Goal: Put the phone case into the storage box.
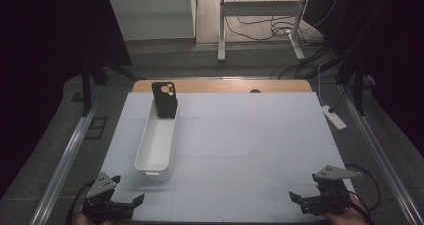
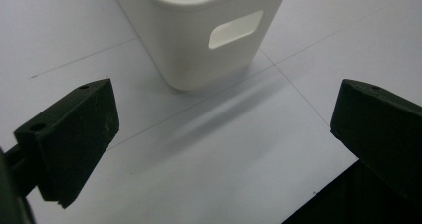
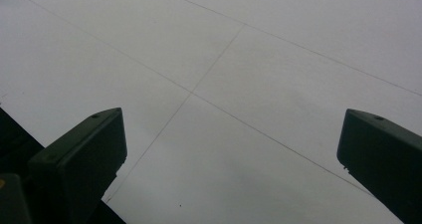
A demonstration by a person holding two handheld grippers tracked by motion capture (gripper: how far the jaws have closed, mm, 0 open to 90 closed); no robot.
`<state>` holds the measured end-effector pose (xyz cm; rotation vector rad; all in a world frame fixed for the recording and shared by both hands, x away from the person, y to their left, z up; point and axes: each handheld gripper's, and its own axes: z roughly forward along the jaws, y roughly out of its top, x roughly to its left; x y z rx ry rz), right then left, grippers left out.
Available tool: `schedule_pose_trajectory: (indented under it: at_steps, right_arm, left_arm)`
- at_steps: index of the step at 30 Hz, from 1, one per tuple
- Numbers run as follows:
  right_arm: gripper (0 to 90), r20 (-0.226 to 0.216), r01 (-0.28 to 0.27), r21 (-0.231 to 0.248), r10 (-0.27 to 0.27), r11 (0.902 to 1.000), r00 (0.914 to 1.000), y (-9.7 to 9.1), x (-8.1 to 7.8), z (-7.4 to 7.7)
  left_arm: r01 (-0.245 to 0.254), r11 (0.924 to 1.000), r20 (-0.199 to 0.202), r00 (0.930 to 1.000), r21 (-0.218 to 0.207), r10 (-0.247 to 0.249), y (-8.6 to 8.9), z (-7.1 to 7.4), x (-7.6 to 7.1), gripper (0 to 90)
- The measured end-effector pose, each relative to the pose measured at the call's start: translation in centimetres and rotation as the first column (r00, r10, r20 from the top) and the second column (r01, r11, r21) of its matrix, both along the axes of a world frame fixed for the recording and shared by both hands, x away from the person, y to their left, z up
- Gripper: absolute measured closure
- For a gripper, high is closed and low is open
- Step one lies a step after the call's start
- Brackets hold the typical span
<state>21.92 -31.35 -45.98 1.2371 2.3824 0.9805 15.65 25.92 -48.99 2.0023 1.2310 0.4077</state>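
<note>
This looks like a lab set up for recording. The bench (image 1: 240,135) wears a white gridded sheet and stands between dark curtains (image 1: 45,60). Loose cables (image 1: 270,27) trail over the floor at 12 o'clock, and a power strip (image 1: 334,117) lies at 2 o'clock.

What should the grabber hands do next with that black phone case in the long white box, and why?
Probably the left gripper should reach forward toward the black phone case with round camera holes, which leans upright at the far end of the long white plastic bin. Both grippers rest open at the near table edge, holding nothing, and the left one sits just before the bin, nearer than the right gripper.
</note>
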Motion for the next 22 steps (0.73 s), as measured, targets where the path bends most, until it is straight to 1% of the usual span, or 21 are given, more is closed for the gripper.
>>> schedule_pose_trajectory:
  at_steps: [3, 10, 15, 17, 19, 22]
  right_arm:
    - [0.0, 0.0, 0.0, 0.0, 0.0, 1.0, 1.0, 0.01, -0.01, 0.0]
    - [0.0, -0.001, 0.001, 0.0, -0.001, 1.0, 1.0, 0.01, 0.01, 0.0]
    - [0.0, -0.003, 0.0, -0.001, 0.0, 1.0, 1.0, 0.03, 0.01, -0.01]
    - [0.0, -0.003, 0.0, -0.001, 0.0, 1.0, 1.0, 0.03, 0.02, -0.01]
    - [0.0, -0.004, -0.001, -0.001, 0.001, 1.0, 1.0, 0.05, 0.01, -0.02]
    - [0.0, -0.005, -0.002, -0.005, 0.002, 1.0, 1.0, 0.03, 0.03, -0.03]
  left_arm:
    - [-0.005, 1.0, -0.009, 0.9999, 0.008, 0.005, 0.03, -0.16, -0.14, 0.0]
    - [-0.01, 0.9998, -0.01, 0.9999, 0.016, 0.01, 0.11, -0.18, -0.25, 0.0]
    - [-0.005, 0.999, -0.027, 0.9996, 0.044, 0.007, -0.2, -0.34, -0.06, 0.0]
    - [-0.004, 0.9989, -0.031, 0.9995, 0.047, 0.006, -0.23, -0.36, -0.03, 0.0]
    - [-0.008, 0.999, -0.042, 0.9991, 0.043, 0.01, -0.19, -0.41, 0.08, 0.2]
    - [-0.011, 0.9994, -0.045, 0.9989, 0.033, 0.012, -0.15, -0.39, 0.1, 0.3]
